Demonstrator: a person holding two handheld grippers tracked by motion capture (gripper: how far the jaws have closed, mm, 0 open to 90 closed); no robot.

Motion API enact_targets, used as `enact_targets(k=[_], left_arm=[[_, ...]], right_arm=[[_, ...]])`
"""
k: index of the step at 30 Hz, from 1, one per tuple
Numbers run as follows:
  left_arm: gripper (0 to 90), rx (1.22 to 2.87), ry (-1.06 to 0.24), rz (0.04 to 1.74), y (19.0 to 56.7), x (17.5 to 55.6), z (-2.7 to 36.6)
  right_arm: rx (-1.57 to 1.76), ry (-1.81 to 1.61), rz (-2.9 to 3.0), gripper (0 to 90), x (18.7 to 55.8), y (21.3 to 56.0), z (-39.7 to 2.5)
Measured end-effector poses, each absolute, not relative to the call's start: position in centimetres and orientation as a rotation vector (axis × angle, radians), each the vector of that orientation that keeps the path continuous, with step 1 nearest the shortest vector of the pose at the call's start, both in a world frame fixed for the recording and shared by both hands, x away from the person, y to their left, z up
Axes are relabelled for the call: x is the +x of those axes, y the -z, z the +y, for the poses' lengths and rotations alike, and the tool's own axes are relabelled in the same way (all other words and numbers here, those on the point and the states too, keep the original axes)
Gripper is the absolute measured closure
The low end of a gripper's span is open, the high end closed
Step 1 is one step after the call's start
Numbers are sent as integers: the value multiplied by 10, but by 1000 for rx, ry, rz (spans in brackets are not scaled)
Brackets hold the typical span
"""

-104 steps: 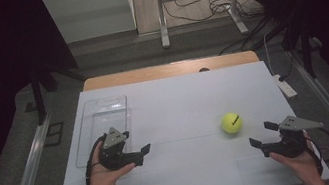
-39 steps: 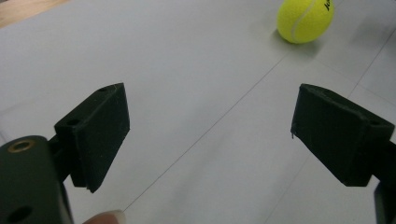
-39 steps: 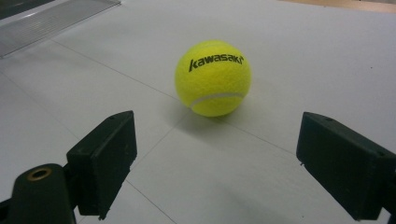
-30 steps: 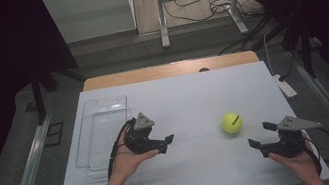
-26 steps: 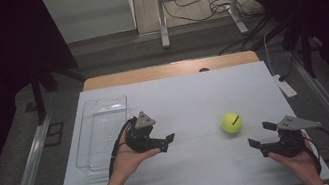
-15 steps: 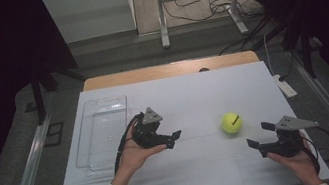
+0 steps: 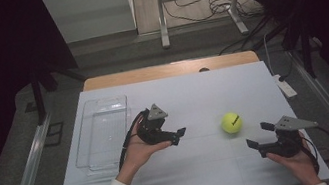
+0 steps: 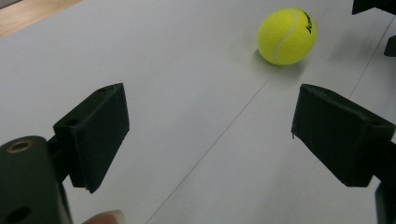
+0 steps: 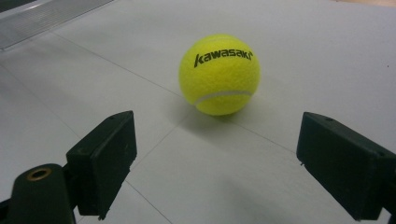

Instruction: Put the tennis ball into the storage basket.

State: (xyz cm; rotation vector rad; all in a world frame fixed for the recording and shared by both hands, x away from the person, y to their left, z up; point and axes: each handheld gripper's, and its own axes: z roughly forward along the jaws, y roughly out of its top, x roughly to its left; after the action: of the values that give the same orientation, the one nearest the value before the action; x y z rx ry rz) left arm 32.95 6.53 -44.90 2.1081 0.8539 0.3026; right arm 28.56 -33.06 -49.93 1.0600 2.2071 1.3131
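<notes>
The right hand-held gripper (image 8: 373, 18) (far corner) is cut off by the edge.

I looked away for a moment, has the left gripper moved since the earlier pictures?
Yes. The left gripper has moved right, away from the clear tray and toward the tennis ball, which stayed put.

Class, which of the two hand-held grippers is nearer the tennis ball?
The right hand-held gripper: it sits just below-right of the tennis ball; the left hand-held gripper is farther off.

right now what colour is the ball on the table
Yellow-green with a white seam and black lettering; the ball shows best in the right gripper view.
</notes>
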Motion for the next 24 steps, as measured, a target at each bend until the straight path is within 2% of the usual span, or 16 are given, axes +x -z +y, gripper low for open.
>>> enact_targets(k=[24], left_arm=[[119, 2118, -240, 847, 450, 346, 49]], right_arm=[[1060, -1301, 2219, 118, 287, 501, -328]])
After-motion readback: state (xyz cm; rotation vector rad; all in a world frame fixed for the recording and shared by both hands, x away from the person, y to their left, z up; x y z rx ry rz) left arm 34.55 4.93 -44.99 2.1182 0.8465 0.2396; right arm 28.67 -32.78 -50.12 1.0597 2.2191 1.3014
